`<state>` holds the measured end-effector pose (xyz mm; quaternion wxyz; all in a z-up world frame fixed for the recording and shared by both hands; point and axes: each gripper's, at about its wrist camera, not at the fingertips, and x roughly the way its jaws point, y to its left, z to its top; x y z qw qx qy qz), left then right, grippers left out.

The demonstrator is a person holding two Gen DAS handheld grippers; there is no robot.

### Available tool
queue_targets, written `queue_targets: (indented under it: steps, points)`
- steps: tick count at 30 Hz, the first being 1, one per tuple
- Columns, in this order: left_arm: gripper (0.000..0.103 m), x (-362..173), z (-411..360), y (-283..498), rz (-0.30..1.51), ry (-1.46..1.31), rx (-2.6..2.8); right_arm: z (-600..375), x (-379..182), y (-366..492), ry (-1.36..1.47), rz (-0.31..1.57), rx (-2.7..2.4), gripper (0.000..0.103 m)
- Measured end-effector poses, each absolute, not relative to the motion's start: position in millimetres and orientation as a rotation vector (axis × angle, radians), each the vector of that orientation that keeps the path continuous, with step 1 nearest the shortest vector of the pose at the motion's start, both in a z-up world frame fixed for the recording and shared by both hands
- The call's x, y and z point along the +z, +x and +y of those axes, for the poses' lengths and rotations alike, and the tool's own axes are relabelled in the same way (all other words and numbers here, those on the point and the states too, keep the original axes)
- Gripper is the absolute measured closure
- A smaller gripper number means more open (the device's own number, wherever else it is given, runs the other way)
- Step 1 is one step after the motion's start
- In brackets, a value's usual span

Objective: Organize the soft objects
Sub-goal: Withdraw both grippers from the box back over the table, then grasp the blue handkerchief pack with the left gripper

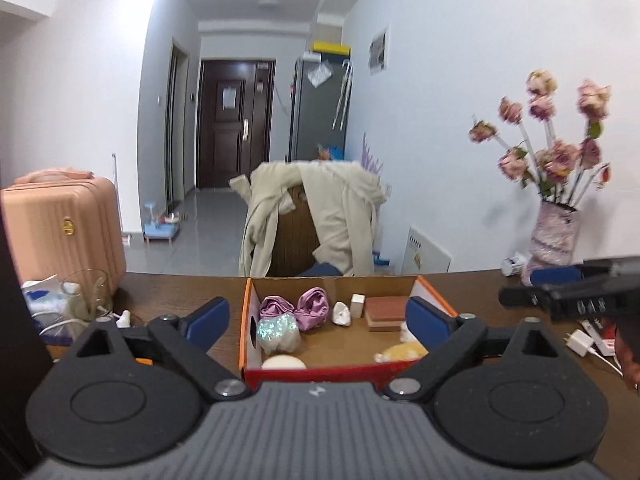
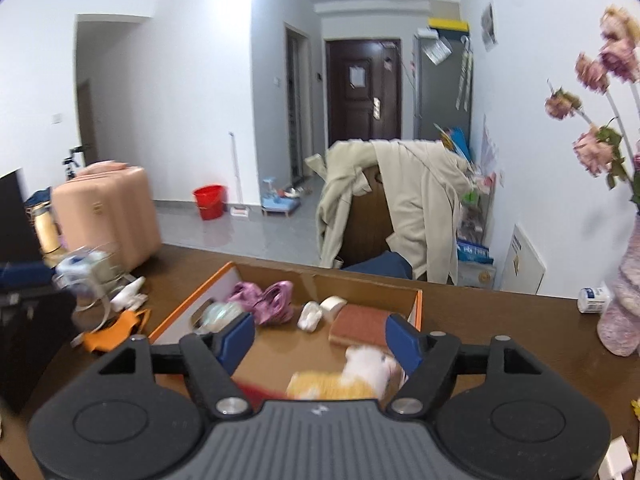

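Note:
An orange-edged cardboard box (image 1: 434, 294) sits on the brown table. Inside lie two purple satin scrunchies (image 1: 294, 306), an iridescent white plush (image 1: 278, 332), a round cream pad (image 1: 283, 362), a small white lump (image 1: 342, 314), a brown sponge block (image 1: 386, 312) and a yellow-white plush toy (image 1: 402, 352). My left gripper (image 1: 318, 320) is open and empty in front of the box. My right gripper (image 2: 320, 340) is open above the box's near right part, over the yellow-white plush toy (image 2: 348, 378); nothing is between its pads. The scrunchies (image 2: 264, 300) show in the right wrist view too.
A vase of dried pink flowers (image 1: 554, 236) stands at the table's right back. A glass (image 1: 86, 294), cables and a white bottle (image 2: 128, 294) crowd the left side, with an orange cloth (image 2: 116, 330). A chair draped with a beige coat (image 1: 320, 216) stands behind the table. A charger (image 1: 580, 340) lies right.

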<state>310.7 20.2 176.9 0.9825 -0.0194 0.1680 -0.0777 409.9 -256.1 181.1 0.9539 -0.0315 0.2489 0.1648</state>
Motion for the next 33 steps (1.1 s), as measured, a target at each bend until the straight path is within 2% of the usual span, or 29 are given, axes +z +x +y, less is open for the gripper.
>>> queue_targets:
  steps: [3,5,8,13,17,21,25,30,32,33]
  points:
    - [0.000,166,17,267,0.286,-0.032,-0.144,-266,172,356,-0.072,0.457,0.371,0.023]
    - [0.000,152,17,239,0.258,-0.042,-0.134,-272,160,319,-0.079,0.423,0.387,0.018]
    - [0.000,120,19,204,0.306,-0.044,-0.117,-275,138,272,-0.079,0.380,0.399,0.014]
    - [0.000,73,26,171,0.412,-0.085,-0.116,-284,81,218,-0.039,0.383,0.385,0.013]
    - [0.000,64,27,170,0.437,-0.034,-0.102,-282,46,200,0.015,0.453,0.406,0.013]
    - [0.000,69,26,179,0.417,-0.045,-0.106,-271,38,201,-0.057,0.488,0.372,0.013]
    - [0.000,59,23,195,0.466,-0.067,-0.106,-267,44,209,-0.006,0.484,0.378,0.013]
    - [0.001,40,24,228,0.561,-0.144,-0.124,-259,33,222,0.051,0.510,0.389,0.020]
    - [0.007,34,24,240,0.582,-0.171,-0.157,-256,28,232,0.101,0.539,0.402,0.032]
    - [0.008,32,22,247,0.593,-0.181,-0.176,-255,25,237,0.127,0.549,0.410,0.035]
